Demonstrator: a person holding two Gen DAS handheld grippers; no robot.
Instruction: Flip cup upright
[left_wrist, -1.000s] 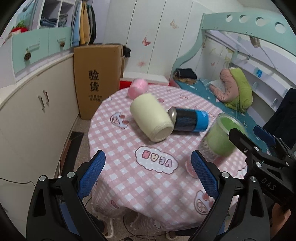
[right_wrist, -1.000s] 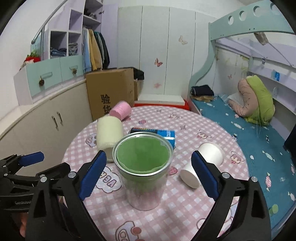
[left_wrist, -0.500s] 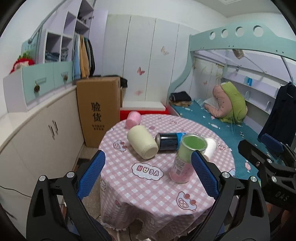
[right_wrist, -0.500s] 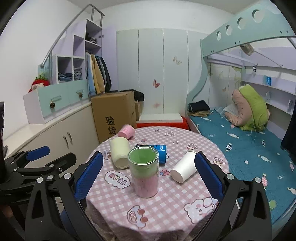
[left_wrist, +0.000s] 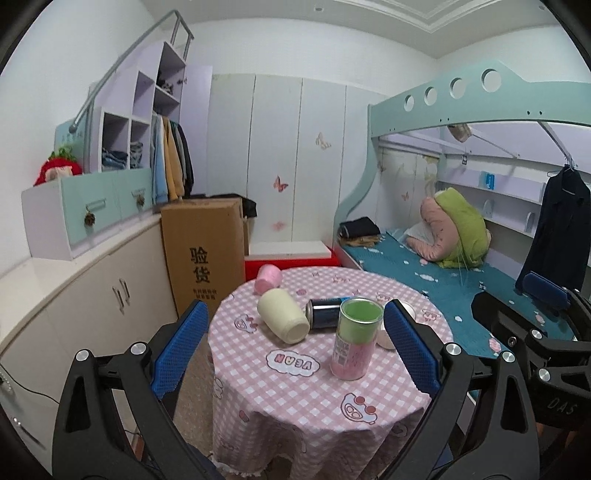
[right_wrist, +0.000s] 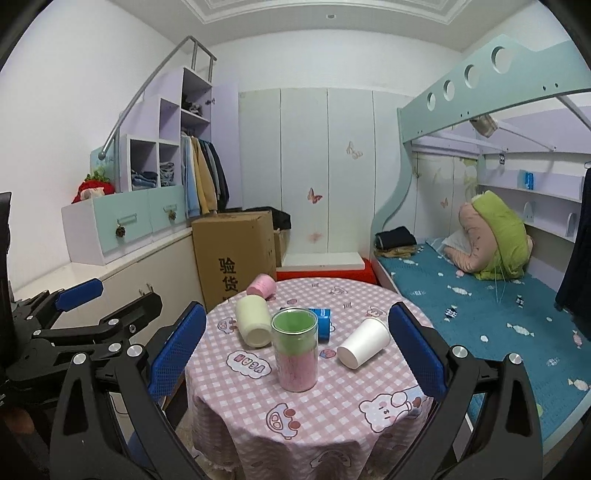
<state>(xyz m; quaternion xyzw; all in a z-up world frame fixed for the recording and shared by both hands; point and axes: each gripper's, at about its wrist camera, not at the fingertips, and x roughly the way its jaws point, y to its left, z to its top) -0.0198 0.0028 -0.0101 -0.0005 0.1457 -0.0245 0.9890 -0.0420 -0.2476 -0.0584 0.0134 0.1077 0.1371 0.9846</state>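
The green-and-pink cup (right_wrist: 294, 353) is shown upright near the middle of the round table (right_wrist: 369, 435), toward its front edge. Beside it, a cream cup (right_wrist: 253, 320), a blue can (right_wrist: 320, 320), a white paper cup (right_wrist: 364, 342) and a pink cup (right_wrist: 261, 286) are seen lying on their sides. The left gripper (left_wrist: 291, 354) and the right gripper (right_wrist: 295, 363) are held level before the table, jaws spread wide and empty. Compared with one second earlier, both grippers have been drawn back, and the cup has been released.
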